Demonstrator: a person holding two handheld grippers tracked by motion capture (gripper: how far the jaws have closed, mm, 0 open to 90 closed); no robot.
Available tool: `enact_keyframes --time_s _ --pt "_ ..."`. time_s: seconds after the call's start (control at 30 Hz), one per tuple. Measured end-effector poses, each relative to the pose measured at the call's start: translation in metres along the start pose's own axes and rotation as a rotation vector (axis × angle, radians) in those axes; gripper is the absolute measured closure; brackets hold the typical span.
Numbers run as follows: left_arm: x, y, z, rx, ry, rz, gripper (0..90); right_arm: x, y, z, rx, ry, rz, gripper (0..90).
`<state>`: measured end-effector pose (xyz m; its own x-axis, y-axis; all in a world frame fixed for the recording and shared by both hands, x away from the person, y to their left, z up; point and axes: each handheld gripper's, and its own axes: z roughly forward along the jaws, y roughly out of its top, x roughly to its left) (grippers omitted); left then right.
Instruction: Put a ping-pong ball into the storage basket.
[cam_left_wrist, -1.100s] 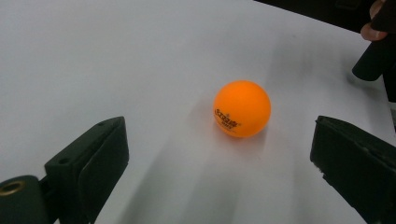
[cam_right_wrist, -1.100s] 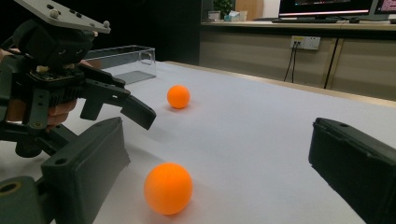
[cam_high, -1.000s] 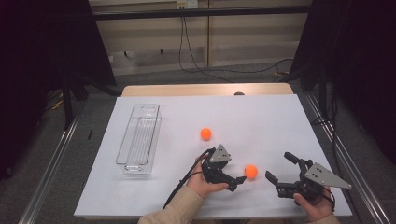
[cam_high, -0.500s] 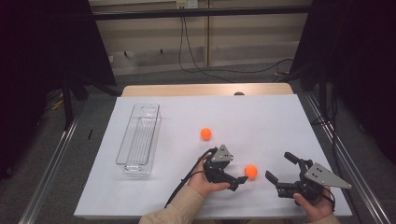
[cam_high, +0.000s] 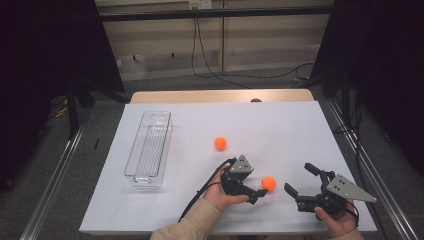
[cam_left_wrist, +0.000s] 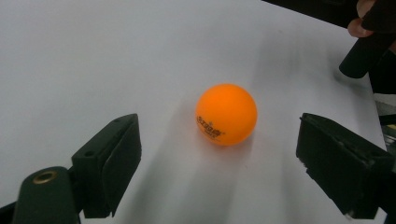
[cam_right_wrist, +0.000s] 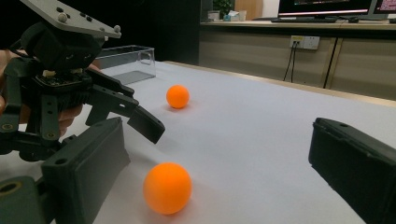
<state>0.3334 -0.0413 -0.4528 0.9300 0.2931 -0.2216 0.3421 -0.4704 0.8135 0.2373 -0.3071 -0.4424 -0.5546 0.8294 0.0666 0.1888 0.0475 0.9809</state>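
Note:
An orange ball (cam_high: 268, 183) (cam_left_wrist: 226, 114) lies on the white table between the jaws of my left gripper (cam_high: 260, 184) (cam_left_wrist: 224, 175). These jaws have just been closing. They still stand apart from the ball on both sides, so the gripper is open. To its right, my right gripper (cam_high: 299, 178) (cam_right_wrist: 219, 182) rests open near the table's front edge with nothing held, and the same ball (cam_right_wrist: 167, 187) lies just ahead of its jaws. A second orange ball (cam_high: 220, 143) (cam_right_wrist: 178, 96) sits farther back, near the middle of the table.
A clear plastic tray (cam_high: 149, 150) (cam_right_wrist: 126, 58) stands lengthwise on the left part of the white table (cam_high: 280, 125). Metal rails run along both sides of the table, and cables hang behind its far edge.
The left gripper's jaws stand slightly narrower around the near ball. Both hands and both balls have stayed where they were.

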Motion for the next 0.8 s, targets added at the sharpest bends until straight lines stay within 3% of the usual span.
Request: enact_keyframes --time_s 0.8 --pt "0.000 0.005 0.013 0.024 0.004 0.004 20.2 0.000 0.000 0.000 0.000 0.000 0.000 3.4"
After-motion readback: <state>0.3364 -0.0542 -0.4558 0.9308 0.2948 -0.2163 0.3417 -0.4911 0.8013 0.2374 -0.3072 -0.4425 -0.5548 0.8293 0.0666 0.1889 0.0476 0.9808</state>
